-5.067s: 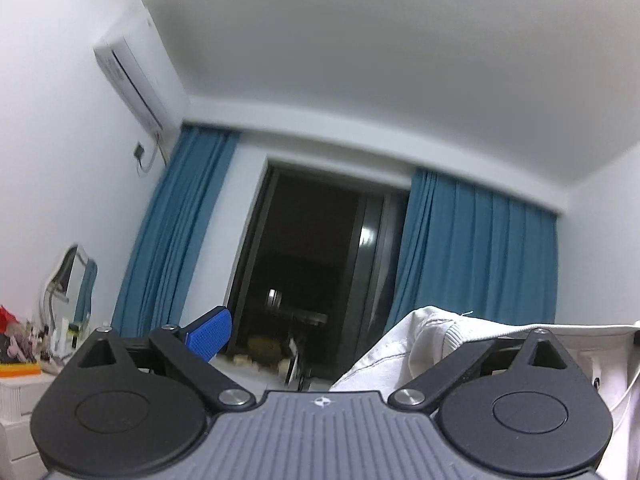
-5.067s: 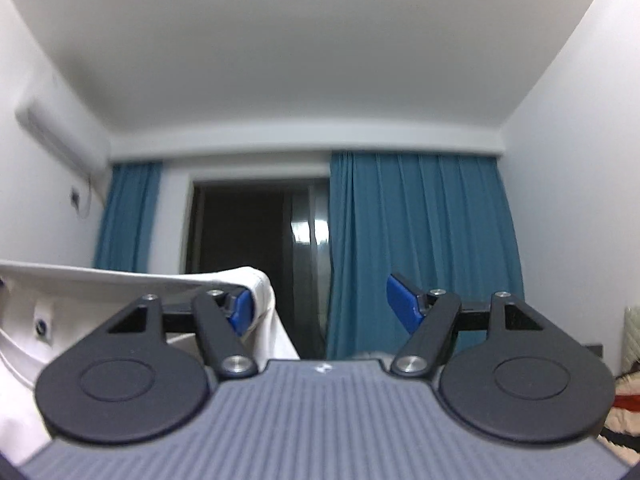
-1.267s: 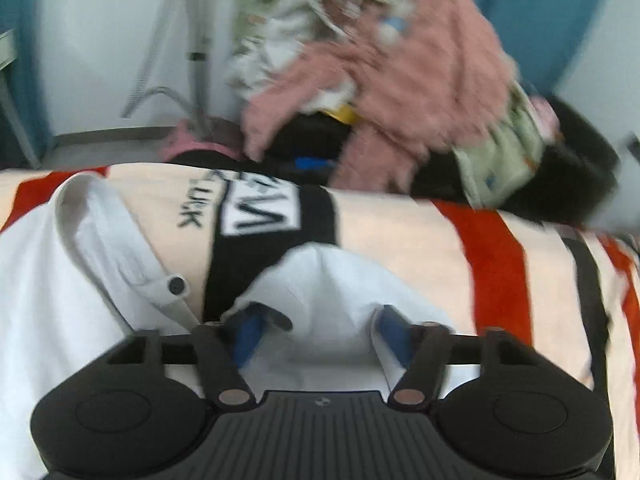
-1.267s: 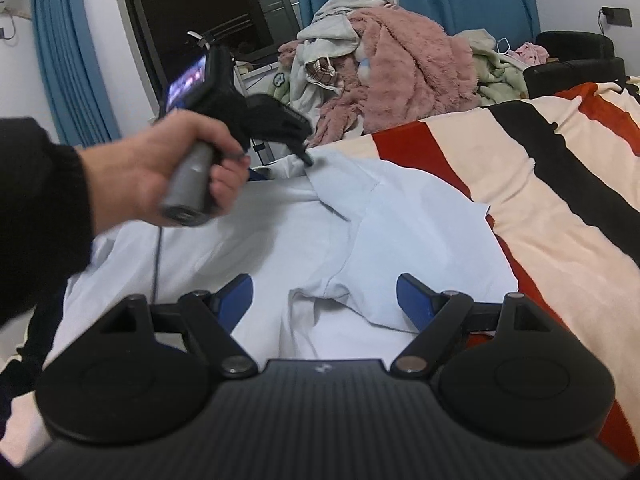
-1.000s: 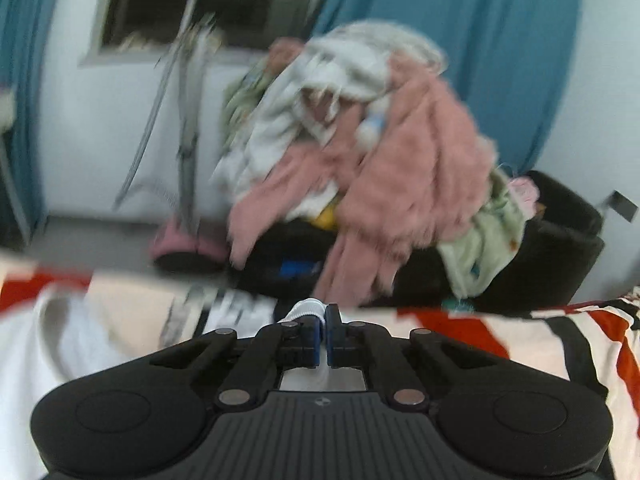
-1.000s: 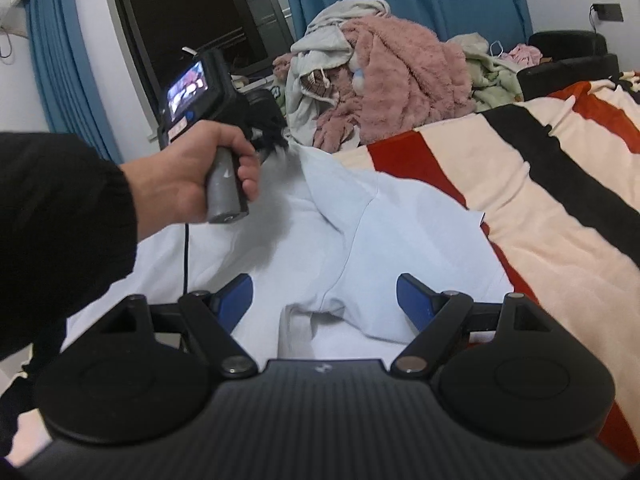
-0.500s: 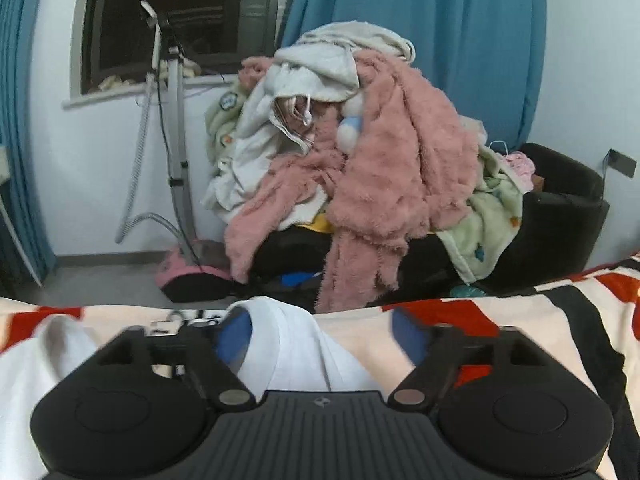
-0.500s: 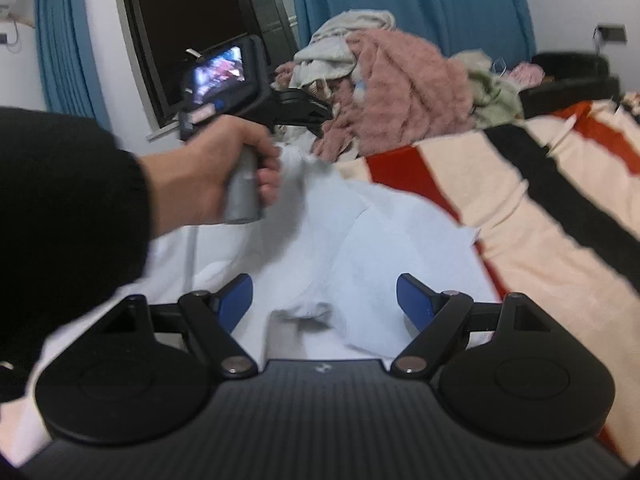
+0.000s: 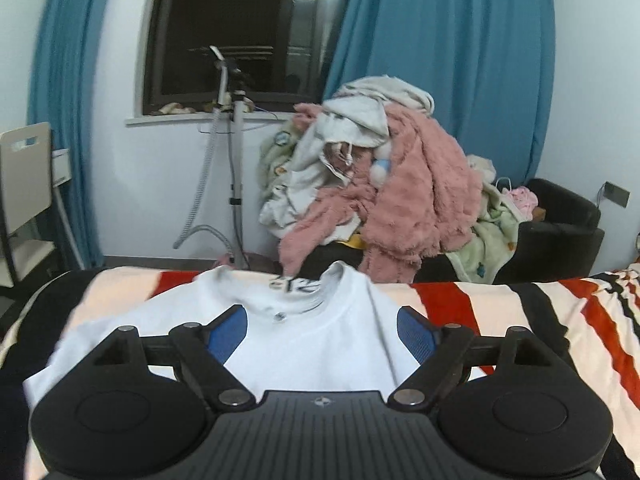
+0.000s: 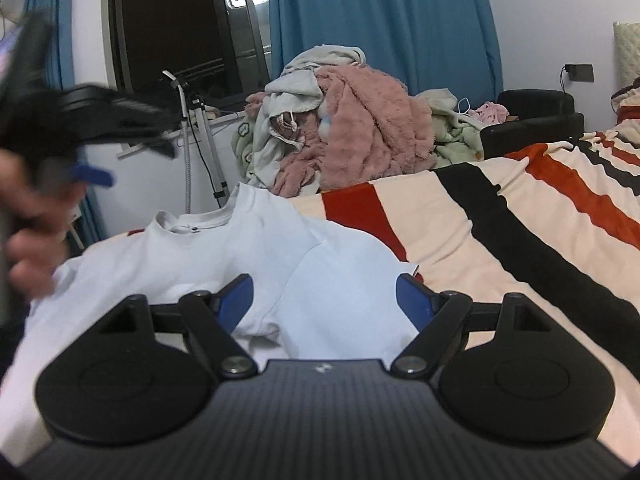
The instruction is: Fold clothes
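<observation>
Both grippers spread, nothing pinched: right gripper (image 10: 324, 292) nearer white shirt (image 10: 224, 256), sleeve at 12 o'clock, collar toward 11; left gripper (image 9: 322, 328) over chest.

Striped blanket (image 9: 500, 304), heaped laundry pile (image 9: 384, 184), blue curtains (image 9: 440, 60), dark window (image 9: 240, 32), possibly a garment steamer (image 9: 236, 168)

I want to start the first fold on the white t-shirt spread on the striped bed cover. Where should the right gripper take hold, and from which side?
Probably the short sleeve of the white t-shirt, at its outer hem. That sleeve lies flat toward the striped bed cover, its free edge facing the open right gripper. Come in low from the right, so one finger can slide under the edge.
</observation>
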`<state>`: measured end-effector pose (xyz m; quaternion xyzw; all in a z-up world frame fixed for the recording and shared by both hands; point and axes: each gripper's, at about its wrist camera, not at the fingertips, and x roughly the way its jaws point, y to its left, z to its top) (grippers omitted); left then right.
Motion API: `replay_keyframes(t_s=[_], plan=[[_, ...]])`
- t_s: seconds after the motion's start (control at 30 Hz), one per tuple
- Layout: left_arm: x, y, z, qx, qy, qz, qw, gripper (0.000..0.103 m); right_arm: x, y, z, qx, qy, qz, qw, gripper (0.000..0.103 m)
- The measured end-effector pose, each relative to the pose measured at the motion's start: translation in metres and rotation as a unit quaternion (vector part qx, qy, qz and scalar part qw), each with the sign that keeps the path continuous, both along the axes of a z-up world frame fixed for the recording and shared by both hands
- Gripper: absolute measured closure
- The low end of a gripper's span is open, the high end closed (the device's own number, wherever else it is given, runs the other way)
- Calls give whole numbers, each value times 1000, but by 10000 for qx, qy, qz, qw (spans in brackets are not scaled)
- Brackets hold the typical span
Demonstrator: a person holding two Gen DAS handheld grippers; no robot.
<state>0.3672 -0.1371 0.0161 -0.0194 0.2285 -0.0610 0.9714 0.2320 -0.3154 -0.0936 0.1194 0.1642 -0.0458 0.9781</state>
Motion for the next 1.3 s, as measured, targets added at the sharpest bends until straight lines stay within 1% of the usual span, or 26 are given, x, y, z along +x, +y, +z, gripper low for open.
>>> replay_keyframes(t_s=[0.1, 0.2, 0.3, 0.4, 0.5, 0.57, 0.6, 0.67, 0.73, 0.8, 0.83, 0.93, 1.03, 1.1, 1.17, 1.23, 1.3], plan=[[-50, 25, 9, -39, 74, 45, 10000, 15, -18, 2, 12, 57, -96, 128, 9999, 23], [-103, 52, 12, -94, 90, 84, 9999, 15, -38, 5, 24, 181, -149, 307, 9993, 23], [-154, 68, 10, 36, 8, 95, 9999, 15, -57, 16, 37, -57, -257, 418, 9988, 23], [-202, 81, 0, 78, 38, 41, 10000, 15, -70, 24, 46, -225, -364, 486, 9979, 23], [-244, 93, -15, 278, 20, -18, 9996, 14, -79, 28, 50, -330, -476, 498, 9971, 24], [-270, 103, -29, 328, -7, -114, 9994, 14, -79, 27, 49, -304, -474, 442, 9974, 24], [-279, 108, -35, 316, -11, -120, 9994, 13, -77, 23, 48, -185, -441, 411, 9980, 24], [-289, 114, -46, 220, 42, -171, 9996, 13, -69, 11, 44, 147, -349, 270, 9989, 27], [-292, 120, -52, 79, 119, -194, 9997, 13, -58, -6, 40, 557, -236, 66, 9981, 28], [-289, 122, -54, -33, 121, -168, 9998, 13, -40, -27, 35, 1006, -140, -55, 9948, 39], [-281, 118, -54, -59, 90, -136, 9998, 12, -30, -38, 32, 1229, -91, -115, 9923, 41], [-276, 116, -59, -103, -9, -75, 9999, 10, 9, -69, 15, 1816, 80, -238, 9830, 49], [-269, 111, -66, -165, 18, -60, 9998, 9, 50, -96, -14, 2206, 299, -344, 9743, 61], [-262, 108, -71, -288, 95, -61, 9995, 9, 73, -111, -36, 2253, 450, -392, 9724, 77], [-255, 107, -75, -452, 162, -52, 9988, 9, 92, -125, -56, 2319, 547, -432, 9702, 81], [-249, 106, -80, -566, 204, -13, 9982, 9, 104, -137, -70, 2450, 417, -392, 9678, 81], [-244, 104, -85, -629, 223, -2, 9978, 9, 114, -146, -79, 2700, 327, -273, 9619, 83]])
